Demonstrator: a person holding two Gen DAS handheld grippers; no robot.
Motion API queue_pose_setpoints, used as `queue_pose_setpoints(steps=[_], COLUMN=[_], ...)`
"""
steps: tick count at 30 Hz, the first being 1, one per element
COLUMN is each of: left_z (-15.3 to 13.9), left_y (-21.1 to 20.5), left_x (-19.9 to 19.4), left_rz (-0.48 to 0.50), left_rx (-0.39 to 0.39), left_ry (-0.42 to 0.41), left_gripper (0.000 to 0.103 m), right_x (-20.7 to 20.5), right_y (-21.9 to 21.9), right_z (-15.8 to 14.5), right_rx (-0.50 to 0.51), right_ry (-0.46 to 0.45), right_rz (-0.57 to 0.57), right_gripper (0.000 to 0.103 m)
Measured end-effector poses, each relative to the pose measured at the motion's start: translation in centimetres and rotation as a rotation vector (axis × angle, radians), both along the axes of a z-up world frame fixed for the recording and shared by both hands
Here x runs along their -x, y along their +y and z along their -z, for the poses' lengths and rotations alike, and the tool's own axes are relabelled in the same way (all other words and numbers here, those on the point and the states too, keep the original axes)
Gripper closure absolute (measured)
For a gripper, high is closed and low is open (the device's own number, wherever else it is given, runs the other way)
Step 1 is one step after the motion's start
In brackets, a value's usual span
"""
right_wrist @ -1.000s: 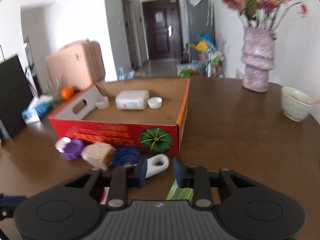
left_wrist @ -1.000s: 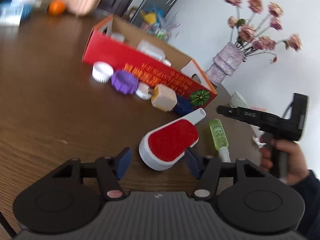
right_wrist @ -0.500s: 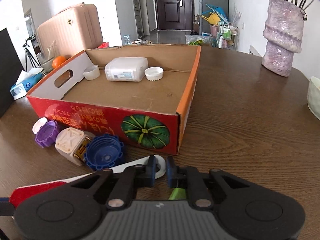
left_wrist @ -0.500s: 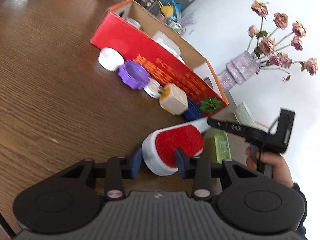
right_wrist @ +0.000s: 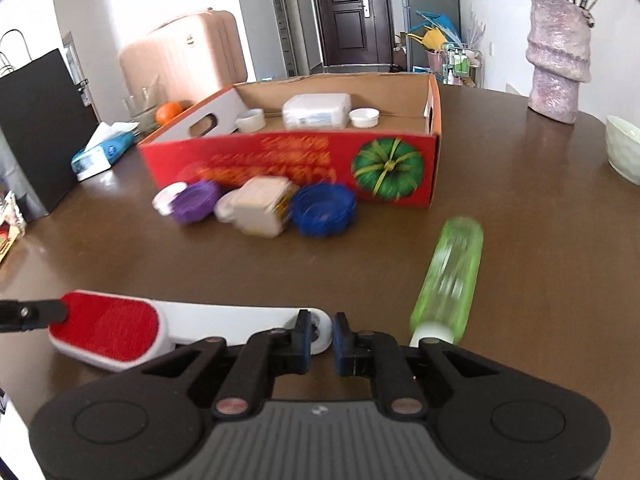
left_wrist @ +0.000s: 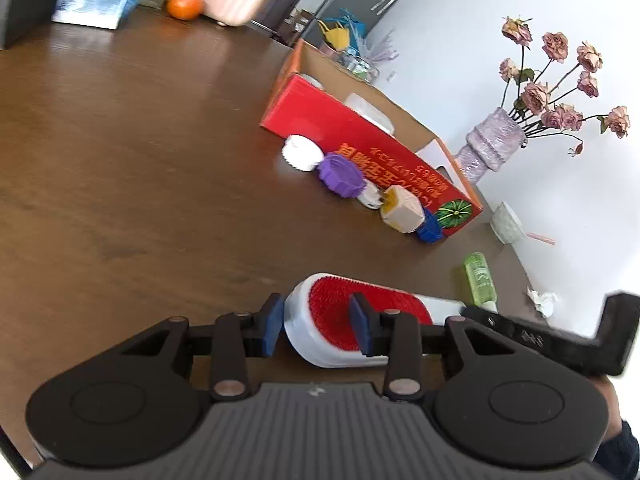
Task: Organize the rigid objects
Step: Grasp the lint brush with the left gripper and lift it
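A: Starting nearest: the left gripper (left_wrist: 317, 329) is pinching the wide head of the lint brush (left_wrist: 352, 322), blue pads pressing against its white rim and red bristle face. The right gripper (right_wrist: 321, 338) is closing on the looped end of the same brush's handle, jaws nearly together. The brush is sitting between both tools, low over the table (left_wrist: 120, 200) near its front edge; whether it is touching the wood I cannot tell.

B: So what is threatening to go wrong?

A: Two grips are pulling on one rigid piece. If the hands are drifting apart or twisting, the handle loop is likely slipping out, or the head is pivoting between the left pads. The green bottle (right_wrist: 448, 276) is lying just beside the right gripper and could get knocked rolling.

B: And beyond that?

A: Caps and a beige block are crowding against the red cardboard box (right_wrist: 288, 164), which is holding a white container and lids. Farther off, a vase of dried roses (left_wrist: 490, 146), a pale bowl, a tissue box, an orange, a pink suitcase and a dark door are filling the room.
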State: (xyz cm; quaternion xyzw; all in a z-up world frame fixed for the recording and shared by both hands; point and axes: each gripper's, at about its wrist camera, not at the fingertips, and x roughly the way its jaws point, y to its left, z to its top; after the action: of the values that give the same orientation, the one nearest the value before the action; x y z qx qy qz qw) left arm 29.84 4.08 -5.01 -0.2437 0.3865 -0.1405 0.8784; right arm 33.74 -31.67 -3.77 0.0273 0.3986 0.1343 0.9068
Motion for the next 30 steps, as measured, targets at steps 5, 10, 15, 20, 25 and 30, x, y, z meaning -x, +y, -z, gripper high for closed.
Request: queue_pose_setpoints(steps=[5,10,15,20,25,30], left_z=[0.0,0.1,0.0,0.2,-0.1,-1.2], left_y=[1.9,2.7,2.5,2.7,2.2,2.0], left_x=[2.0,3.3,3.6,3.6,3.6,2.9], left_rz=[-0.02,-0.039,-0.046,-0.052,-0.019,-0.019], left_rx=[-0.007,-0.028,-0.044,-0.03,-0.059,-0.046], left_ry=[0.002,-0.005,-0.021,-0.026,-0.062,-0.099], left_gripper=[0.066,0.067,0.066,0.06,0.063,0.063], right_x=[5.3,8.6,9.4,9.4,9.1,8.6], right_y=[1.2,1.9,2.2,2.0,1.7,1.1], right_z=[-0.3,-0.7,-0.6,0.0,0.7,0.3], right_rx=[-0.042,-0.078,-0.085,-0.105,-0.149,-0.189], right_ry=[-0.002,-0.018,-0.021,-0.003,0.011,-0.004], right_rz=[-0.004,-0.008,0.009,0.022,0.044,0.066], right_gripper=[0.092,0.092,0.092,0.089,0.09,0.09])
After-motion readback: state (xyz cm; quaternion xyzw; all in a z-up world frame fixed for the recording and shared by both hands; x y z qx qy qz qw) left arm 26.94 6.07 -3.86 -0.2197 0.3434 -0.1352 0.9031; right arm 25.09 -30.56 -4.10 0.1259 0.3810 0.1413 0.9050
